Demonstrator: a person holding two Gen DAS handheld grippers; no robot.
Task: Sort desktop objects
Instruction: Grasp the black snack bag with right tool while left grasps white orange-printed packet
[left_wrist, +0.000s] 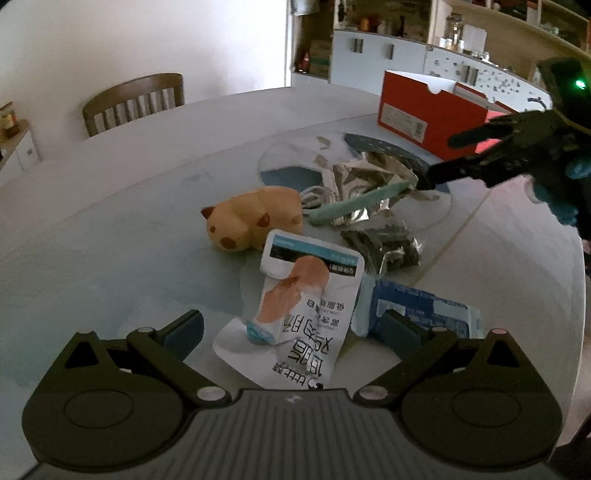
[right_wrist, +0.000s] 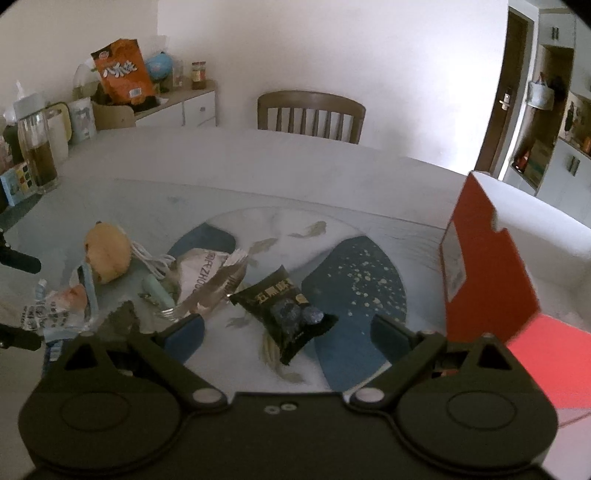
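Note:
My left gripper (left_wrist: 291, 332) is open above a white snack packet with an orange picture (left_wrist: 295, 314). A blue packet (left_wrist: 417, 310) lies under its right finger. Beyond lie a tan plush animal (left_wrist: 247, 218), a mint-green pen-like stick (left_wrist: 362, 199), a silver foil wrapper (left_wrist: 369, 177) and a dark crumpled wrapper (left_wrist: 384, 243). My right gripper (right_wrist: 288, 332) is open over a black snack packet (right_wrist: 284, 314); it shows in the left wrist view (left_wrist: 443, 158) above the foil wrapper. The red box (right_wrist: 480, 258) stands open at the right.
A round table with a fish-patterned mat (right_wrist: 354, 273). A white cable (right_wrist: 151, 262) lies by the plush animal. A glass bottle (right_wrist: 37, 147) and small boxes stand at the far left edge. A wooden chair (right_wrist: 310, 114) is behind the table. Cabinets line the walls.

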